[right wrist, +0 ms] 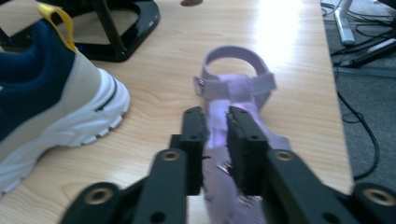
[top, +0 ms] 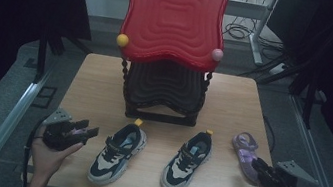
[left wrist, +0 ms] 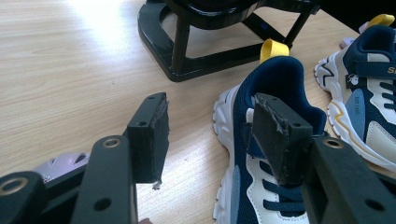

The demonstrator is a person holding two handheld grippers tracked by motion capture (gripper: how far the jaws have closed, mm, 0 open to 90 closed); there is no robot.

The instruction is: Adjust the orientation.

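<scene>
Sandal (right wrist: 236,88), pale purple with buckled ankle strap, pinched in right claw (right wrist: 217,128); left claw (left wrist: 210,126) gapes empty.

The high view is dim, its edges nearly black; glare whitens the tabletop (right wrist: 280,28) in both gripper views; the right tool (right wrist: 217,135) looks motion-blurred.

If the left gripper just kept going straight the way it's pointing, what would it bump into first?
Most likely the nearer blue-and-white sneaker. The left gripper stands open, one jaw already over the shoe's side. The black stand lies farther on, though depth is hard to judge.
</scene>
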